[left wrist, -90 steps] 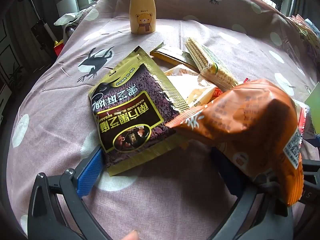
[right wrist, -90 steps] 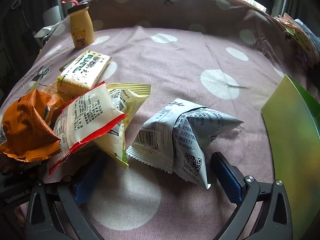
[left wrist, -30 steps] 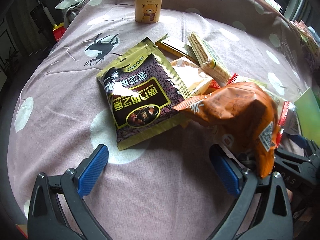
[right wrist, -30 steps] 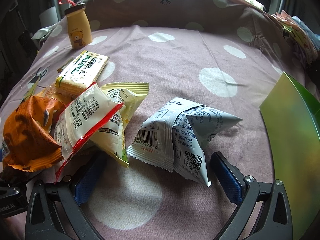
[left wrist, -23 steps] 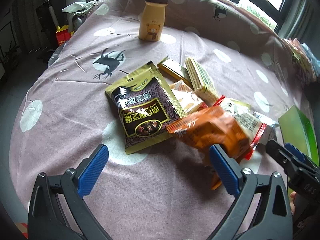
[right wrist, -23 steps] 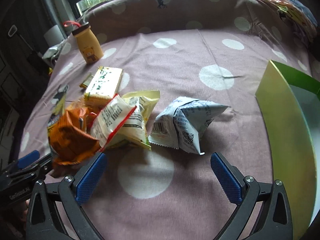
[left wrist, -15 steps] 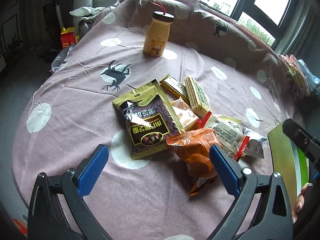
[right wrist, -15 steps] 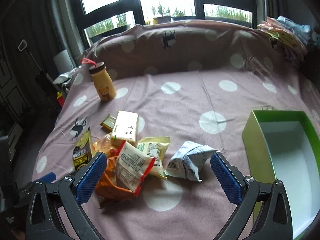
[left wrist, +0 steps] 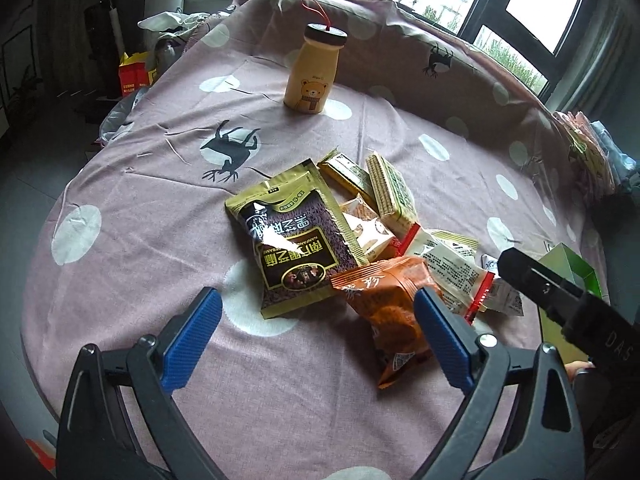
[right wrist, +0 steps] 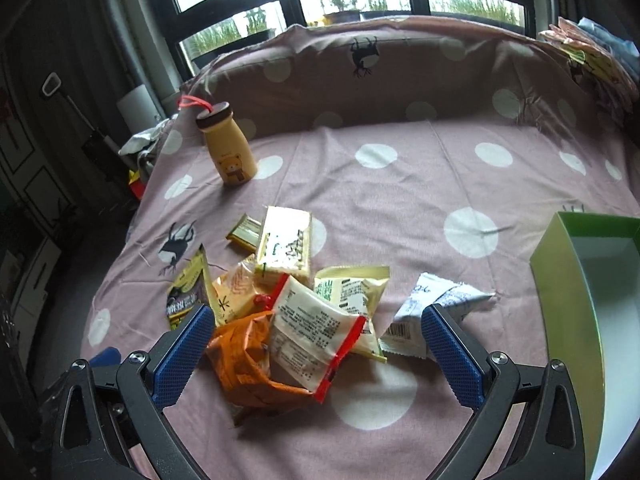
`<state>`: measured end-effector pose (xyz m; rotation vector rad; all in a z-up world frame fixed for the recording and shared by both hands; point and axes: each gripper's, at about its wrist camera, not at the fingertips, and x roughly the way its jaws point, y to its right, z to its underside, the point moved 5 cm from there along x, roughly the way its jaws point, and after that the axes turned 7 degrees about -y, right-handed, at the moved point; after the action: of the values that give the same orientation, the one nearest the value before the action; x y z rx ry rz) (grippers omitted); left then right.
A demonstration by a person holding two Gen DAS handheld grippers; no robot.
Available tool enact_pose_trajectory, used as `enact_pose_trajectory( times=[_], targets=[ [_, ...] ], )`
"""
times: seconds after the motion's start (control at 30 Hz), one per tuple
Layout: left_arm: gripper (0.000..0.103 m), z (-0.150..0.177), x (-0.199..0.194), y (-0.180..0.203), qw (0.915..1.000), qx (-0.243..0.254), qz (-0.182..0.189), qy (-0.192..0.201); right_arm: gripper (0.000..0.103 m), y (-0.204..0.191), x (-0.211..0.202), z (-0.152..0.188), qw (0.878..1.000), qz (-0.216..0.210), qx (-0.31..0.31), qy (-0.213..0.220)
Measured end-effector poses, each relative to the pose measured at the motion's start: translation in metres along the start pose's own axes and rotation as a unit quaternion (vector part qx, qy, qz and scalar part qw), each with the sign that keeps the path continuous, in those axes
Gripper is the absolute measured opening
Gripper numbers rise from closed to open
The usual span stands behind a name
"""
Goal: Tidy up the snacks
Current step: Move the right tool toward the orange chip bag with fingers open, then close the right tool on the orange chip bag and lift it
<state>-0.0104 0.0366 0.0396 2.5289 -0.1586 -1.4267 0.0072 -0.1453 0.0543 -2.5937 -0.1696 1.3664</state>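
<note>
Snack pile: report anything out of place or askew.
The snack packets lie jumbled and overlapping on the spotted cloth, none in the green box, which looks empty as far as visible. The orange bag is crumpled. The bear bottle stands upright, apart.

Glossy foil packets (left wrist: 298,236), matt cloth (left wrist: 140,216)

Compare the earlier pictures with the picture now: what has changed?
The left gripper let go of the orange bag, which now lies on the cloth. Both grippers drew up and back, open; the right gripper holds nothing. The other packets, bear bottle and green box stayed put.
</note>
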Motion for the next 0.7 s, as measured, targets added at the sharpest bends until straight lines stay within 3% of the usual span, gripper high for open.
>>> enact_pose_trajectory(
  times=[0.17,0.43,0.7],
  targets=[
    [0.089,0.002,0.001,0.003,0.9999,0.004,0.014,-0.005,0.101,-0.001,-0.006,0.002,1.000,-0.007,0.000,0.012],
    [0.073,0.011,0.014,0.018,0.9939,0.006,0.101,-0.045,0.054,-0.013,0.009,0.008,0.999,-0.041,-0.006,-0.028],
    [0.043,0.021,0.032,0.036,0.9814,0.002,0.169,-0.091,0.051,-0.024,0.030,0.015,0.990,-0.111,0.006,-0.082]
  ],
)
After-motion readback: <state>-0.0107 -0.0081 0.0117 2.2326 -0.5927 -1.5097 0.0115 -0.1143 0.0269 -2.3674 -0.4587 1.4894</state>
